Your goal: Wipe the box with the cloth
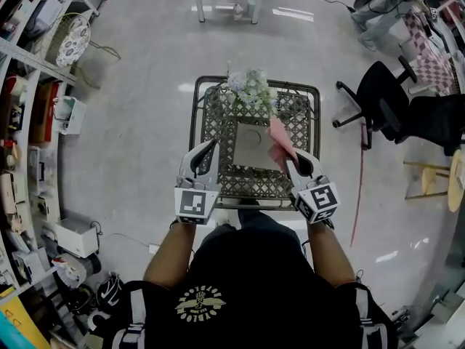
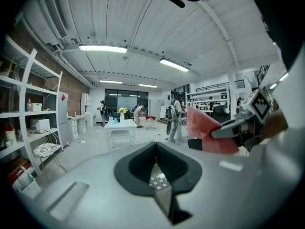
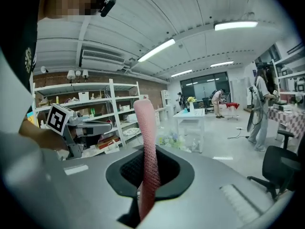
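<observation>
Looking down from my head, the flat grey square box [image 1: 251,145] lies on a black metal lattice table [image 1: 218,122], with a crumpled pink cloth [image 1: 278,138] at its 3 o'clock edge. In the left gripper view, my left gripper [image 2: 158,178] has its jaws together on nothing. In the right gripper view, my right gripper [image 3: 147,178] pinches the cloth, which rises toward 12 o'clock.

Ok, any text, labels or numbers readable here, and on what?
None can be read.
Yellow shirt emblem: lettering too blurred to read.
Red diamond sign: too small to read.
Left gripper and right gripper: square marker patterns only, no words.
</observation>
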The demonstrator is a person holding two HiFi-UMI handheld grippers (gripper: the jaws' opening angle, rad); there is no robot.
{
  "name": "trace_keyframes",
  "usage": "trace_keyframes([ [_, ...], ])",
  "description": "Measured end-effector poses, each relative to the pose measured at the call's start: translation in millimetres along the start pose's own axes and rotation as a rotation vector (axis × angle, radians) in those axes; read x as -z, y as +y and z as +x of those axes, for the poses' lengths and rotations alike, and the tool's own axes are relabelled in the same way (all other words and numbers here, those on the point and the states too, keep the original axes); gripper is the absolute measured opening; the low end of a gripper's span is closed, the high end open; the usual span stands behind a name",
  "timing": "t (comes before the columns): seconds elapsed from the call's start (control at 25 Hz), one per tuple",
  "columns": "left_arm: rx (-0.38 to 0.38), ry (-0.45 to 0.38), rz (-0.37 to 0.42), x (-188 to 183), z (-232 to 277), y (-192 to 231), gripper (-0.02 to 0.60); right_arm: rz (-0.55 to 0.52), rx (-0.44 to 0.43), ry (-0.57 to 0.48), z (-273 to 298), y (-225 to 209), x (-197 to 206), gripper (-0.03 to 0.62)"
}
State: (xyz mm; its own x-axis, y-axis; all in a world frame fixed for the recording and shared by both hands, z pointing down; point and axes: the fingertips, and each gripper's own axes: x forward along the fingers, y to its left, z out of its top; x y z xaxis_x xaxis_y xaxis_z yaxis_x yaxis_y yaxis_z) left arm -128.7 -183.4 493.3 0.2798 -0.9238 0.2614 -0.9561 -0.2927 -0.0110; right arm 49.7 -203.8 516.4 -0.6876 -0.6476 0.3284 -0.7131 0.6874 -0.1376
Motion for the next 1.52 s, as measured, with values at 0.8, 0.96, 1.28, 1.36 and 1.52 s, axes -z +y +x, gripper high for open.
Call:
trace_keyframes([
  [0.8,-0.109,0.177,-0.056,68.0,15.5,28.5,0.000,0.301,-0.122,0.612,197.4,-9.5,255.5,0.017],
  [0.96,-0.102,0.199,-0.035,68.5,11.4,25.6,0.000,0.215,-0.058,0.703,207.5,-22.8,292.0,0.017],
  [1.28,-0.068,0.221,-0.034,74.5,9.8,19.7,0.000,0.138,0.096,0.750,171.1,-74.8,303.2,0.017],
  [1.36,-0.055,0.222,-0.030,74.9,11.8,16.3,0.000,0.128,0.126,0.762,157.6,-87.3,305.3,0.017],
  [1.52,-0.038,0.213,-0.028,72.8,14.7,10.0,0.000,0.108,0.192,0.767,129.5,-115.7,309.7,0.017],
])
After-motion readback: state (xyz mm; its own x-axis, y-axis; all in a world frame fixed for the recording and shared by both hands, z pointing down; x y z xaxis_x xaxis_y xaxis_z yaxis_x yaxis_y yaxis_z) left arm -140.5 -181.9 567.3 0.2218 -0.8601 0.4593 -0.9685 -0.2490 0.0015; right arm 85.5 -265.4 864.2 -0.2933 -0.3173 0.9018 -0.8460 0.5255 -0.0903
